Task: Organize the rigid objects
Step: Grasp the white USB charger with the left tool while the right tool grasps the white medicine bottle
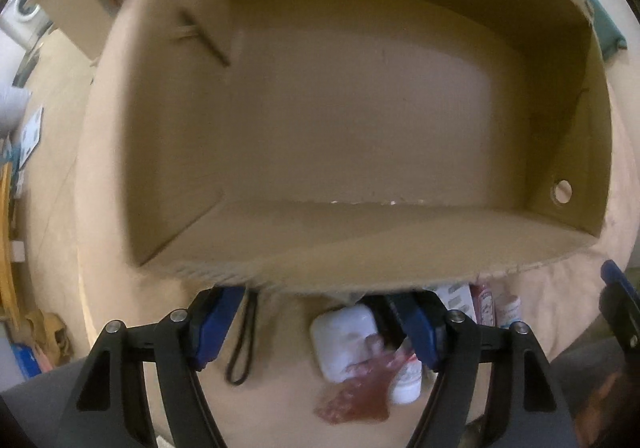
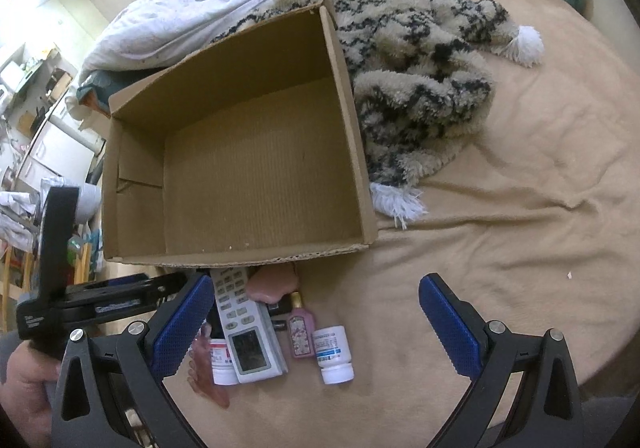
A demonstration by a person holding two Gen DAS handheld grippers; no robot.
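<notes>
- Cardboard box (image 2: 256, 168): a brown corrugated carton is seen open-topped on a tan bedspread (image 2: 520, 208), with its floor bare, one inner flap folded against the left wall and a round hole noted in one side wall in the left wrist view. A white duvet (image 2: 192, 0) and a beige-and-black shaggy throw (image 2: 420, 80) with white tassels are pressed against its far and right sides.
- Rigid items: a small group is laid on the bedspread just outside the near wall of the box.
- Remote control (image 2: 244, 328): white, with a keypad and a dark display; its top end is hidden under the box edge. The key legends cannot be read.
- Pill bottle (image 2: 334, 354): white, lying flat, with a blue-banded label; the print is too small to read.
- Second white bottle (image 2: 222, 362): a red-and-white label is seen; it is partly covered by a translucent reddish item (image 2: 208, 380).
- Pink perfume bottle (image 2: 300, 334): patterned label, gold cap; the wording is illegible.
- Pink soap-like piece (image 2: 272, 284): set just beside the remote.
- Left gripper (image 1: 320, 328): pointed down over the items, jaws partly apart; whether anything is gripped cannot be told.
- Right gripper (image 2: 316, 324): jaws spread wide, nothing between the pads.
</notes>
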